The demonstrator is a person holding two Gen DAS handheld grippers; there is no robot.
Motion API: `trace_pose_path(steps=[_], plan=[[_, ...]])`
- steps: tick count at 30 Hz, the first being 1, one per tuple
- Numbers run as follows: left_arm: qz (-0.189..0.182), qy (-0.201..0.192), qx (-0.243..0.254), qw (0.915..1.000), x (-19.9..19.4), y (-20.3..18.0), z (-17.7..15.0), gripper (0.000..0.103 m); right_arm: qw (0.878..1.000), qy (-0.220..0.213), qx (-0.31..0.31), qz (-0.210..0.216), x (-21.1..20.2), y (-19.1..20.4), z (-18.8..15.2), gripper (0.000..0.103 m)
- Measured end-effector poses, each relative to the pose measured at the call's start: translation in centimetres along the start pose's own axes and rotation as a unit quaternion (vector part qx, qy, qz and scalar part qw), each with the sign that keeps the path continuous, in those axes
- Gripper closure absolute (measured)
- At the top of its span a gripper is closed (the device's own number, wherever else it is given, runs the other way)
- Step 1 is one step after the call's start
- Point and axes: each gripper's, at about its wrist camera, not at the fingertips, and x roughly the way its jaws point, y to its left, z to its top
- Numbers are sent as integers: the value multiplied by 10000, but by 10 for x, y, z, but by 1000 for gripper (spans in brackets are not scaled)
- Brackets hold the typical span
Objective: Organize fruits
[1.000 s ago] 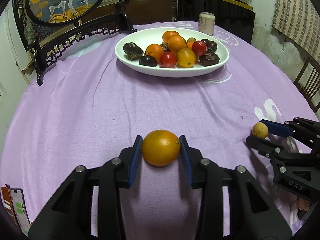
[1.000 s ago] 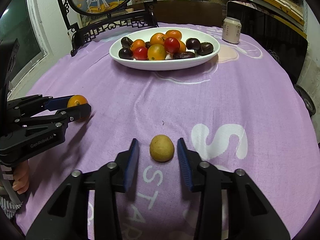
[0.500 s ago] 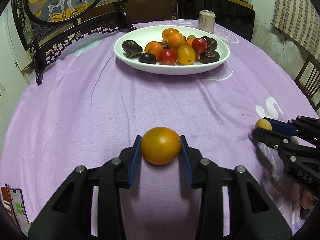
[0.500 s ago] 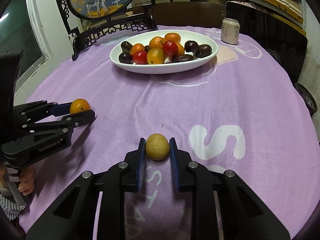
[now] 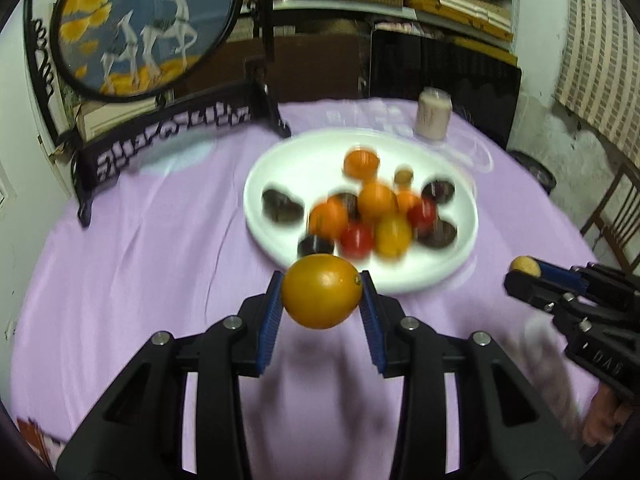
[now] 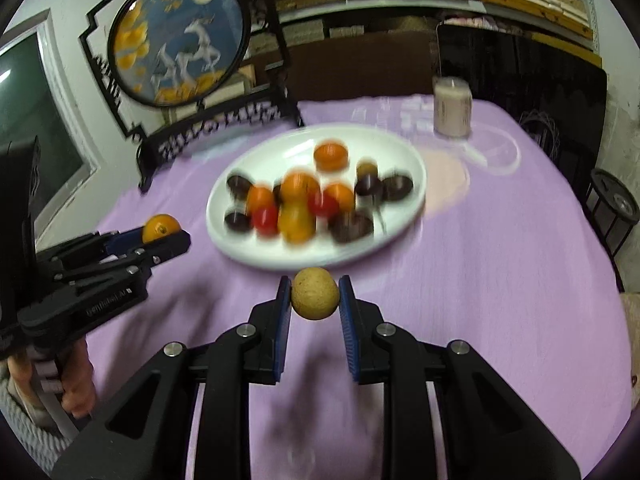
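Note:
My left gripper (image 5: 320, 304) is shut on an orange citrus fruit (image 5: 322, 291) and holds it above the purple cloth, just short of the white plate (image 5: 264, 168). My right gripper (image 6: 314, 304) is shut on a small tan round fruit (image 6: 315, 299), also lifted near the plate's front rim (image 6: 224, 196). The plate holds several orange, red, yellow and dark fruits, all blurred. The right gripper with its tan fruit (image 5: 525, 266) shows at the right of the left wrist view. The left gripper with its orange (image 6: 161, 228) shows at the left of the right wrist view.
A round table with a purple cloth (image 5: 140, 260). A pale can (image 5: 433, 114) stands behind the plate. A round framed deer picture on a black stand (image 5: 148, 24) stands at the back left. A dark chair back (image 6: 520, 76) and shelves lie behind.
Both grippers closed on their fruits, lifted them off the cloth and moved forward toward the plate. The views now tilt up and the plate is blurred by motion.

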Motion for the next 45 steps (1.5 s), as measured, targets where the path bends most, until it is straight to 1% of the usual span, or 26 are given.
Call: trace_pose_path(steps=[3,5,6,7,8,10,11,13,15,17,19,20,21,22,25,28,29,30,32,34,37,39,45], plan=[[-69,28,-106,9999,23,-3,24,65,9999,-115,33,-107,19,1,24,79],[-132,118,-203,9996,40,-3,33,64,10000,-31,-11,-58,40,3,37,79],[-122,136,-240,9995,47,-3,34,58,10000,9,-26,-9,50,4,39,79],[-65,118,-271,9995,52,-2,34,45,10000,-20,-8,-27,55,4,40,78],[17,64,-289,9996,53,-1,32,41,9999,-100,13,-115,57,3,38,75],[118,23,-238,9996,55,2,30,28,9996,-171,-117,-173,54,1,35,67],[137,25,-249,9996,56,4,30,27,9995,-207,-151,-190,53,1,33,60],[91,64,-365,9993,55,9,30,23,9991,-329,-93,-246,47,-3,31,59],[76,119,-402,9991,52,11,27,19,9994,-310,-34,-164,42,-6,29,59],[226,84,-318,9992,46,11,21,14,9994,-311,50,-135,35,-10,25,59],[411,15,-182,9990,37,10,13,10,9994,-281,153,-105,29,-14,20,55],[480,-26,-108,9988,30,10,6,7,9993,-279,244,-67,25,-16,17,49],[513,-40,-75,9986,25,10,1,6,9990,-288,342,-42,21,-18,13,46],[539,-49,-47,9985,20,10,-4,5,9986,-304,435,-21,17,-19,8,46],[512,-8,17,9987,7,7,-19,2,9987,-263,424,-47,6,-13,-7,43],[416,-43,40,9991,-7,4,-27,2,9989,-300,315,-174,-4,-7,-20,32],[420,-82,30,9991,-12,4,-28,2,9989,-315,259,-226,-7,-4,-23,27],[417,-127,17,9990,-17,3,-30,2,9988,-342,207,-287,-10,-2,-27,18],[382,-209,-19,9990,-26,3,-33,2,9980,-419,124,-460,-17,2,-34,4],[450,-271,-43,9986,-34,2,-35,2,9966,-546,93,-608,-25,4,-40,3],[555,-276,-71,9980,-39,1,-37,2,9963,-490,131,-687,-28,1,-47,2],[525,-261,-114,9982,-40,1,-38,2,9968,-410,280,-634,-28,-4,-51,2],[339,-172,-289,9989,-42,2,-43,2,9969,-358,403,-566,-28,-8,-52,2]])
